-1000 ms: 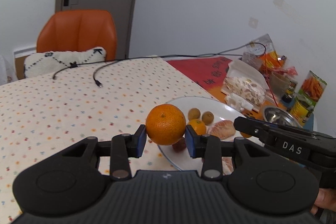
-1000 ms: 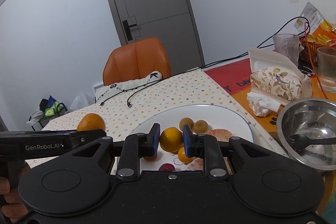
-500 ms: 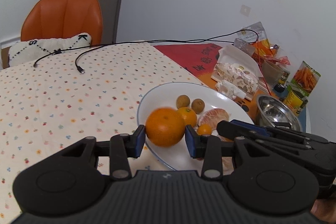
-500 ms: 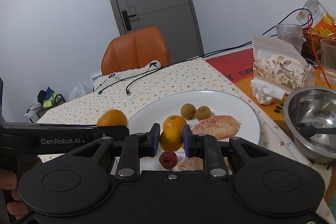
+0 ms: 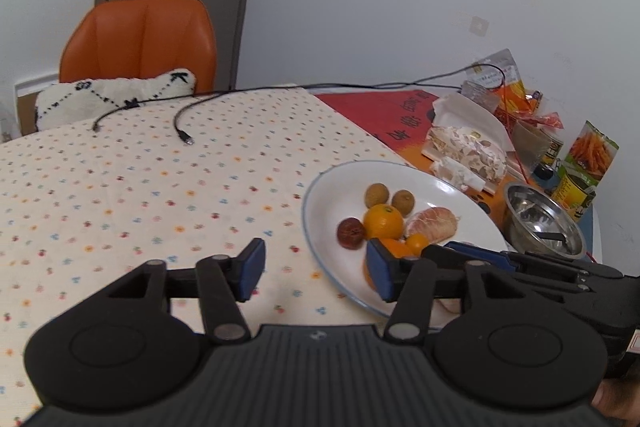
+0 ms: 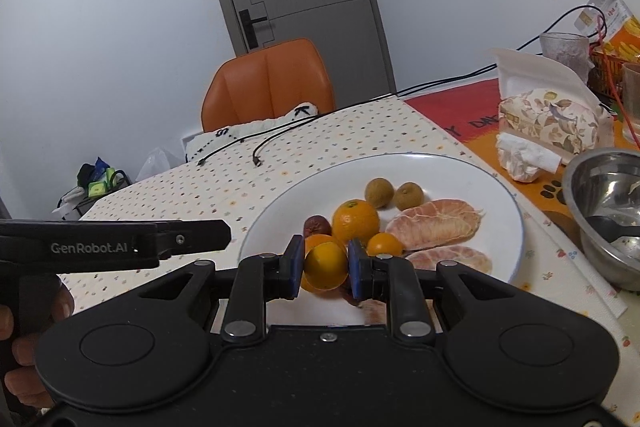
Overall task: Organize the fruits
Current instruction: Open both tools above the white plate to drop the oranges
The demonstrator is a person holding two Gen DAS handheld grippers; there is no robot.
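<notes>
The left gripper has its jaws spread wide and empty beside the plate. The right gripper pinches a small orange above the plate.

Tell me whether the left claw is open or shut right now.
Open. The left claw has its blue pads spread wide with only tablecloth between them, nothing gripped.

Left claw lets go of the big orange

A second ago the left claw pinched the large orange over the dotted surface; now its pads stand wide apart and empty, and the orange lies on the white plate near its front rim, half hidden behind the right pad.
</notes>
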